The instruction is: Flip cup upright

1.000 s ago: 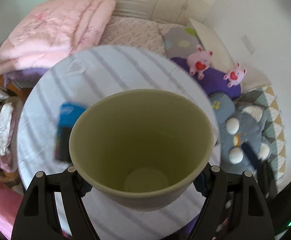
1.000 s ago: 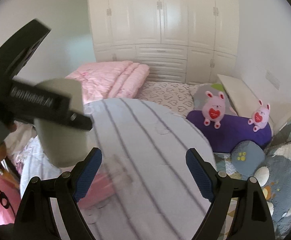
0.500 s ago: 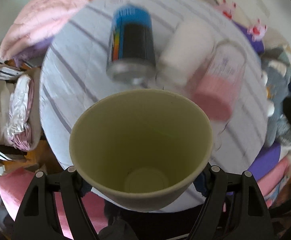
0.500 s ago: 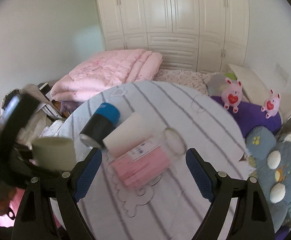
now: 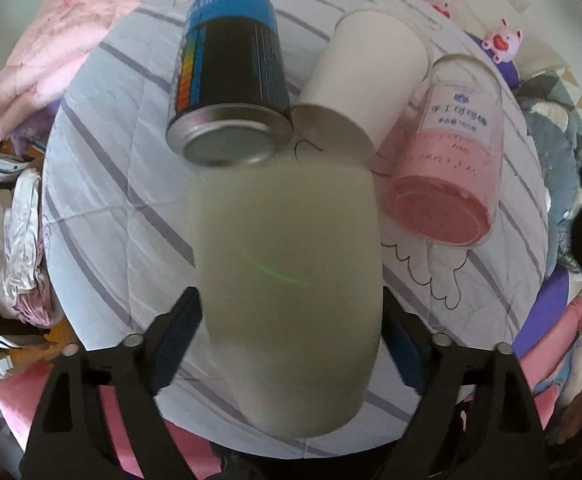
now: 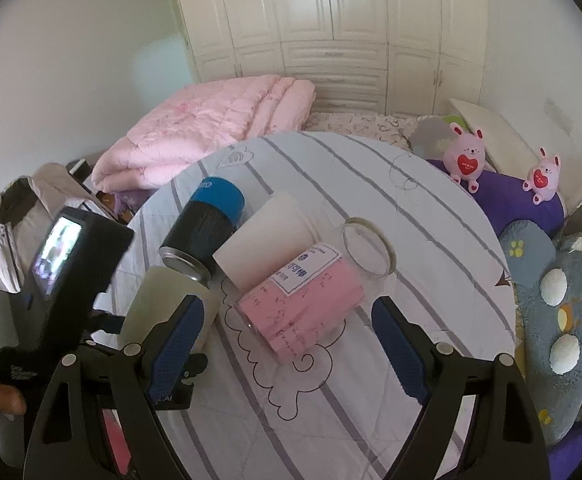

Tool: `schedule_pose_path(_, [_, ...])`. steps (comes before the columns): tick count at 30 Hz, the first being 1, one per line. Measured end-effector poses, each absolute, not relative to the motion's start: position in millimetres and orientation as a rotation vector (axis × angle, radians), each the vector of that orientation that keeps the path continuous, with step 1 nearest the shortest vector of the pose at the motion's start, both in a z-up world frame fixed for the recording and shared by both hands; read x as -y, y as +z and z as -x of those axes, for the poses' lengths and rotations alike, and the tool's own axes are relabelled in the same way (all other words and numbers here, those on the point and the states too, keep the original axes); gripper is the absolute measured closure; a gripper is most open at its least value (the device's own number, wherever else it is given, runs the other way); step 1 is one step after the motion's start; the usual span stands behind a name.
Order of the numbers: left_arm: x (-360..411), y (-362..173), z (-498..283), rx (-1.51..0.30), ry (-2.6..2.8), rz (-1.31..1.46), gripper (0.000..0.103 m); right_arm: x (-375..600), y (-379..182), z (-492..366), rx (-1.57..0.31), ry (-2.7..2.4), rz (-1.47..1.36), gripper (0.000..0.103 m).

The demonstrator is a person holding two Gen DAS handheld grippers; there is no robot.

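Cup, a pale olive-green plastic tumbler [image 5: 291, 292], fills the left wrist view, blurred, flanked by the left gripper [image 5: 291, 340]; whether its fingers pinch it or have let go I cannot tell, and it seems to stand on the striped round table [image 5: 103, 184]. From the right wrist view, the right gripper [image 6: 287, 344] hovers spread and empty; the cup [image 6: 163, 304] looks upright at the table's left edge, so only release seems left.

the green cup [image 5: 291, 292] was smeared with motion blur in the left wrist view, so its rim and base could not be made out, and it hid the inner faces of the left gripper [image 5: 291, 344] fingers. from the right wrist, the right gripper's [image 6: 287, 344] finger [image 6: 179, 336] covered part of the cup. the glass jar's [image 5: 451, 152] label print was too small to read.
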State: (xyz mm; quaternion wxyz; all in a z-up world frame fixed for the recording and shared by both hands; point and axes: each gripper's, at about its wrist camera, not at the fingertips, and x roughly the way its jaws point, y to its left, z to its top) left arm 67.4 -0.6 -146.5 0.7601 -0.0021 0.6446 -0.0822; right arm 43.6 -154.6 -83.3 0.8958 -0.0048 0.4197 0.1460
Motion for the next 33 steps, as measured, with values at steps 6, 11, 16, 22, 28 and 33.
schedule_pose_path(6, [-9,-133,-63,-1.333,-0.196,0.043,0.0,148,-88,-47,-0.886,0.304,0.017,0.016])
schedule_pose_path(11, [-15,-121,-52,-1.29,-0.214,0.037,0.0,143,-86,-46,-0.897,0.316,0.009,0.016])
schedule_pose_path(16, [-29,-111,-34,-1.256,-0.243,0.03,0.0,129,-81,-40,-0.925,0.351,-0.013,0.016])
schedule_pose_path(22, [-50,-108,-15,-1.215,-0.232,0.037,0.0,108,-83,-41,-0.994,0.395,-0.048,0.016])
schedule_pose_path(28, [-74,-114,-6,-1.203,-0.24,0.085,0.0,87,-102,-53,-1.132,0.412,-0.117,0.016])
schedule_pose_path(33, [-85,-118,-8,-1.193,-0.246,0.131,0.0,77,-113,-65,-1.193,0.395,-0.152,0.016])
